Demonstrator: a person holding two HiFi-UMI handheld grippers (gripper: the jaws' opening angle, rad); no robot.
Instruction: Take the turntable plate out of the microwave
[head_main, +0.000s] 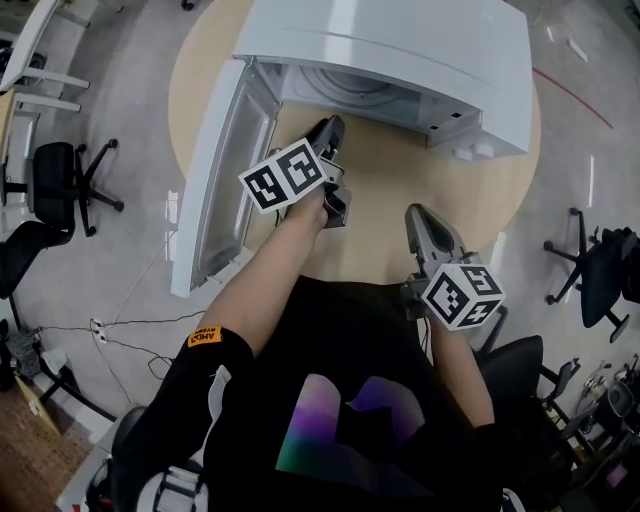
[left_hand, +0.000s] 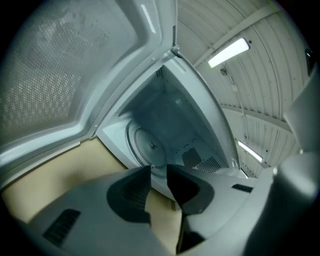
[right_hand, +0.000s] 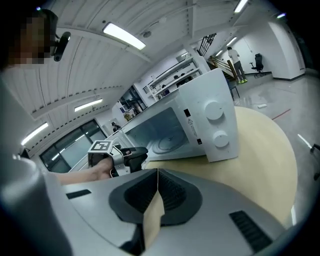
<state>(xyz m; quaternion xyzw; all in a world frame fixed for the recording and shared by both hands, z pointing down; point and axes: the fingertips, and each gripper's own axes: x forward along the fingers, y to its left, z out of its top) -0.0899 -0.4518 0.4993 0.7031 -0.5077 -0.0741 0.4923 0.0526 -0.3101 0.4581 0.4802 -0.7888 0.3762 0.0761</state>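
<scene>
A white microwave (head_main: 400, 50) stands on a round beige table (head_main: 380, 230) with its door (head_main: 215, 190) swung open to the left. The glass turntable plate (left_hand: 147, 145) lies flat on the cavity floor; the right gripper view also shows the plate (right_hand: 167, 142). My left gripper (head_main: 331, 130) sits just in front of the cavity mouth, rolled to one side. Its jaws are open with nothing between them, and the plate lies beyond the left gripper (left_hand: 159, 172). My right gripper (head_main: 418, 215) hovers over the table nearer the person, right of the opening. The right gripper (right_hand: 157, 172) is shut and empty.
The microwave's control panel with two knobs (right_hand: 215, 122) is on its right side. Office chairs (head_main: 60, 185) (head_main: 605, 270) stand on the floor around the table, and cables (head_main: 110, 330) run along the left. The table's front edge is close to the person's body.
</scene>
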